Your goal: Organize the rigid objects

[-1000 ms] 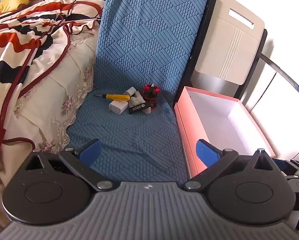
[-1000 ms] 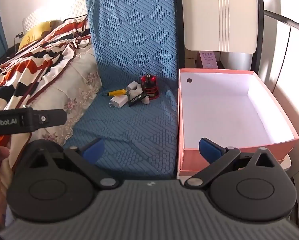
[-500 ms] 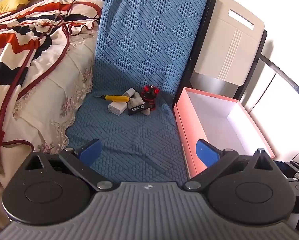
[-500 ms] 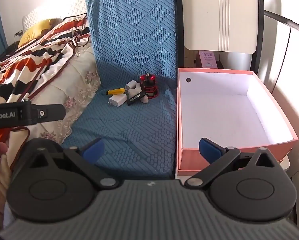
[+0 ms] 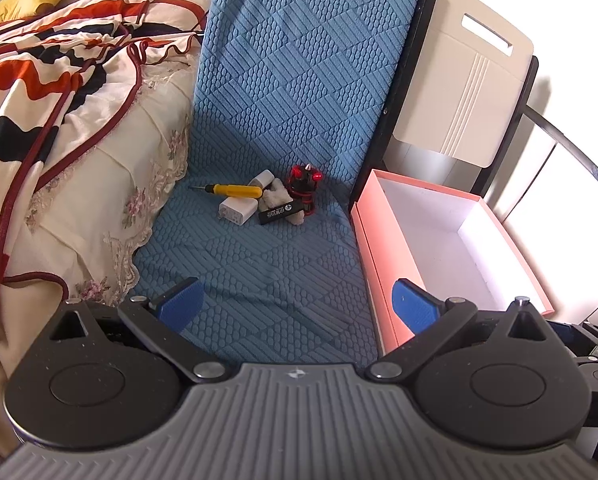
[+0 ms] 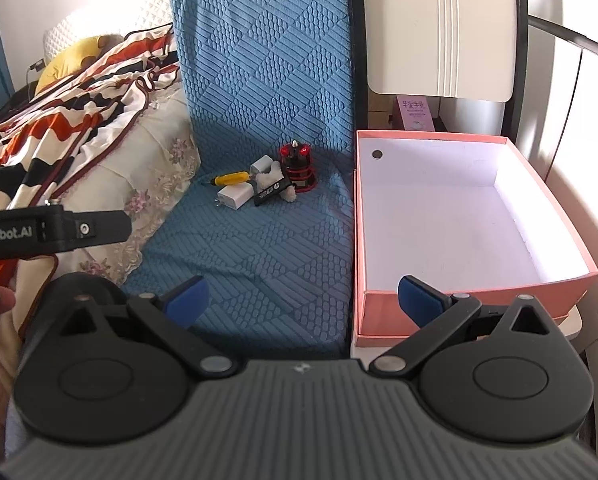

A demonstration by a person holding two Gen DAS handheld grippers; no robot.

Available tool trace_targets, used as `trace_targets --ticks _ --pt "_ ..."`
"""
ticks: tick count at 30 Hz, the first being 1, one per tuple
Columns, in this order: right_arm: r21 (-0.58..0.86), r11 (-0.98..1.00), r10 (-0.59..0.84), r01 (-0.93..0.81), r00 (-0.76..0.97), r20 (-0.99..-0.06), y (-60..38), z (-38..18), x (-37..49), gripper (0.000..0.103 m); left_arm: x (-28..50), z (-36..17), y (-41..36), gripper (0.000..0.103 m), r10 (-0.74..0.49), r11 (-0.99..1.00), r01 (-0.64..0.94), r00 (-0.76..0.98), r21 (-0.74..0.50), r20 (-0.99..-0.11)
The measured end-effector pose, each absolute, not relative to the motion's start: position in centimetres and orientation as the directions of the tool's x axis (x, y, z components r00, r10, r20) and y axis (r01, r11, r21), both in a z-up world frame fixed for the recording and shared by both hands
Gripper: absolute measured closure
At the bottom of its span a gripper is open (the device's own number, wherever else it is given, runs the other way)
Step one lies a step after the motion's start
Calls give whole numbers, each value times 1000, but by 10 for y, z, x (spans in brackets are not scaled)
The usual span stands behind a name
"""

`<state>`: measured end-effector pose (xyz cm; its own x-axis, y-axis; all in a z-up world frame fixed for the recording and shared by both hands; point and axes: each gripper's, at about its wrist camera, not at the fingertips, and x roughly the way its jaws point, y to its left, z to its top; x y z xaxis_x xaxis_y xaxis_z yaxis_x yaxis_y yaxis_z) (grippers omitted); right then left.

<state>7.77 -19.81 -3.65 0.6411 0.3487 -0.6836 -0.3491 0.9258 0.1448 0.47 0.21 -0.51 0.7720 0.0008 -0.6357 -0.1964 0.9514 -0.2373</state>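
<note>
A small pile lies at the back of the blue chair seat [image 5: 259, 272]: a yellow screwdriver [image 5: 235, 189], a white charger [image 5: 238, 211], a black bar with white lettering [image 5: 281, 212], a red and black cylinder toy [image 5: 303, 184] and a white fluffy piece [image 5: 276, 197]. The pile also shows in the right wrist view, with the charger [image 6: 235, 196] and red toy [image 6: 297, 168]. An empty pink box [image 5: 451, 240] with a white inside [image 6: 459, 216] stands right of the seat. My left gripper [image 5: 297, 306] and right gripper [image 6: 303, 300] are open and empty, well short of the pile.
A bed with a striped red, black and cream blanket [image 5: 51, 80] borders the chair on the left. A cream folded panel [image 5: 459, 80] leans behind the box. The left gripper's black body [image 6: 51, 232] shows at the left of the right wrist view.
Both views have shifted only slightly; the pile sits a little lower and nearer in frame. Both grippers stay open and empty.
</note>
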Motion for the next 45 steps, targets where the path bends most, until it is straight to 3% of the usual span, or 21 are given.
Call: trace_targets --ticks 45 --pt "141 930 337 -341 632 -698 -200 -45 83 0 12 -15 2 1 0 954 -199 749 -224 -662"
